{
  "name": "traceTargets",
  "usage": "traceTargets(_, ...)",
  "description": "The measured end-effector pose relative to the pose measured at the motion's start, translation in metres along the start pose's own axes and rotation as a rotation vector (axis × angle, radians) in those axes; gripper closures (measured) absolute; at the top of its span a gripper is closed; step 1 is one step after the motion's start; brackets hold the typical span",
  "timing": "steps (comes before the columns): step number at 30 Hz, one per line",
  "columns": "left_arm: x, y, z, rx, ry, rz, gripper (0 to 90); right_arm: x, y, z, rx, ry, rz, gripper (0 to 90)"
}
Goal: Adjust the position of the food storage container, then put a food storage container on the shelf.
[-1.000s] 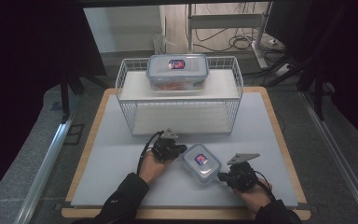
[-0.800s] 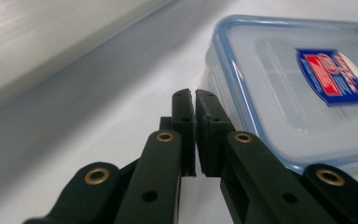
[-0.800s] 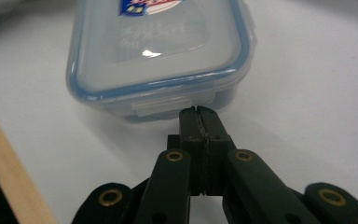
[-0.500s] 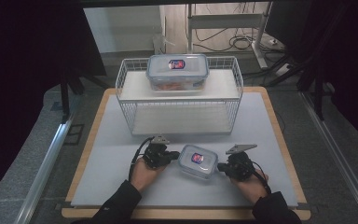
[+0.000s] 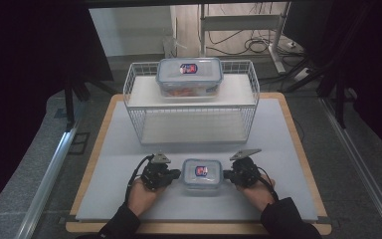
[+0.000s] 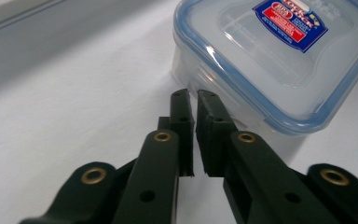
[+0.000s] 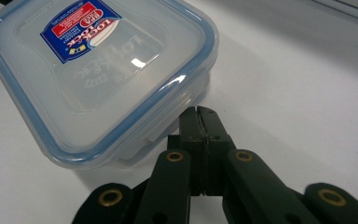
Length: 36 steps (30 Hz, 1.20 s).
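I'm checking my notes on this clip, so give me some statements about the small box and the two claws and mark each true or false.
1. The small box sits on the table between the two claws. True.
2. The small box has its lid off. False: the blue-rimmed lid is on it.
3. The left claw is wide open. False: its jaws are nearly together, with a thin gap, at the box's side.
4. The right claw has its jaws together, by the box's edge. True.
5. The big box lies on the table in front of the rack. False: it sits on top of the wire rack.
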<state>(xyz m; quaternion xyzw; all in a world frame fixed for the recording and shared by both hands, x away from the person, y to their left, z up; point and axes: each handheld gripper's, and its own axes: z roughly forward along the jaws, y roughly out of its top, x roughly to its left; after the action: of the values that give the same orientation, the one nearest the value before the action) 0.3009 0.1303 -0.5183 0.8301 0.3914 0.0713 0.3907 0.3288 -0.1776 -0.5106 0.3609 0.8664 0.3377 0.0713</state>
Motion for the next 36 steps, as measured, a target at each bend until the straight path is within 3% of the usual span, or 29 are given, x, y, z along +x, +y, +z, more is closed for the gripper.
traceTargets(3, 0.0, -0.002, -0.012, -0.022, 0.066, 0.022, 76.3, -0.002, 0.0, -0.006, -0.012, 0.0, -0.007, 87.6)
traceTargets(9, 0.0, -0.016, -0.035, -0.081, 0.121, 0.039, 48.6, -0.009, -0.006, -0.025, -0.038, -0.017, -0.039, 69.5)
traceTargets(13, -0.001, -0.023, -0.043, -0.097, 0.126, 0.044, 31.7, -0.012, -0.012, -0.034, -0.051, -0.047, -0.079, 53.9)
traceTargets(17, 0.001, -0.032, -0.048, -0.101, 0.108, 0.03, 18.8, -0.014, -0.016, -0.04, -0.065, -0.041, -0.075, 39.6)
traceTargets(20, 0.002, -0.039, -0.05, -0.081, 0.131, 0.039, 9.2, -0.015, -0.017, -0.042, -0.09, -0.032, -0.075, 29.8)
traceTargets(27, 0.002, -0.046, -0.049, -0.066, 0.165, 0.081, 5.4, -0.019, -0.021, -0.039, -0.096, -0.003, -0.034, 13.4)
traceTargets(36, 0.003, -0.045, -0.044, -0.077, 0.135, 0.083, 0.6, -0.02, -0.02, -0.038, -0.107, 0.0, -0.031, 8.4)
